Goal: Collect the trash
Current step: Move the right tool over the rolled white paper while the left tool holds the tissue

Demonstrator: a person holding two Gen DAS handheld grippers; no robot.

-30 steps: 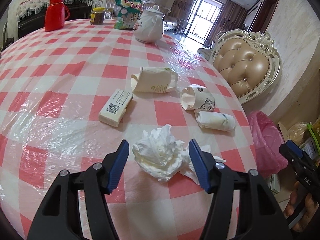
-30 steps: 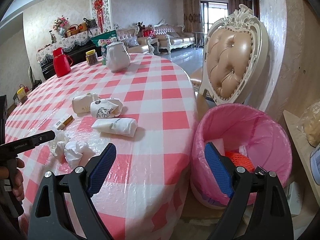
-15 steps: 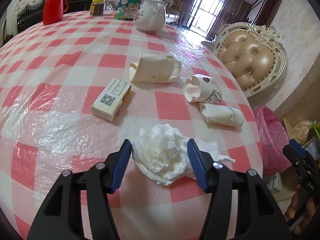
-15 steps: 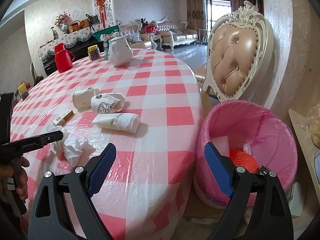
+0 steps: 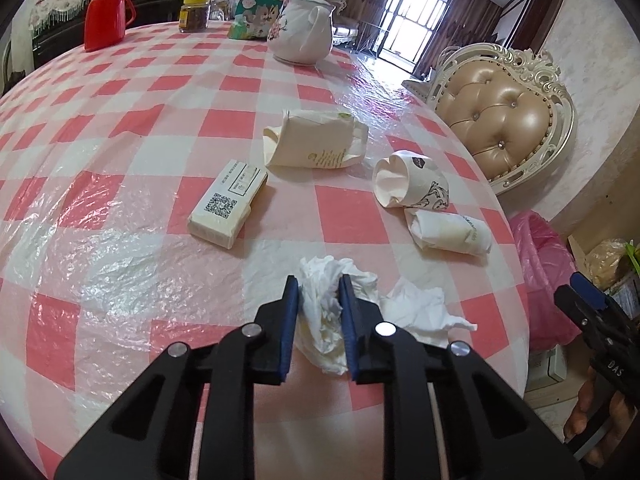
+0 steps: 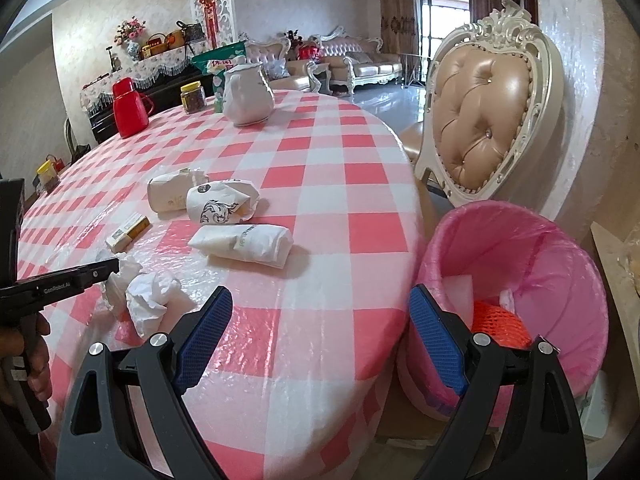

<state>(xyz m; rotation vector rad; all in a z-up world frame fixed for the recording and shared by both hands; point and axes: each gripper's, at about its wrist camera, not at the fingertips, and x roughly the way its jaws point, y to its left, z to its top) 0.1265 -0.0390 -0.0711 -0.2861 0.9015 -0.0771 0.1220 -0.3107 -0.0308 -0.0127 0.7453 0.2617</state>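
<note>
My left gripper (image 5: 319,282) is closing on a crumpled white tissue (image 5: 322,320) near the front edge of the checked table (image 5: 120,160), its blue pads pressing both sides. A second tissue (image 5: 420,308) lies just to its right. Beyond lie a small carton (image 5: 228,204), two crushed paper cups (image 5: 316,146) (image 5: 408,186) and a rolled wrapper (image 5: 448,232). My right gripper (image 6: 320,296) hangs open and empty over the table's edge, beside the pink-lined bin (image 6: 508,216), which holds an orange net and paper.
A white teapot (image 5: 304,36), a red flask (image 5: 106,12), a jar (image 5: 195,14) and a green snack bag (image 5: 256,4) stand at the table's far side. A padded chair (image 6: 488,120) stands behind the bin, against the wall.
The left gripper's jaws came together from wide apart onto the tissue and squeezed it narrow. The right gripper stayed open and drifted slightly lower toward the table edge.
</note>
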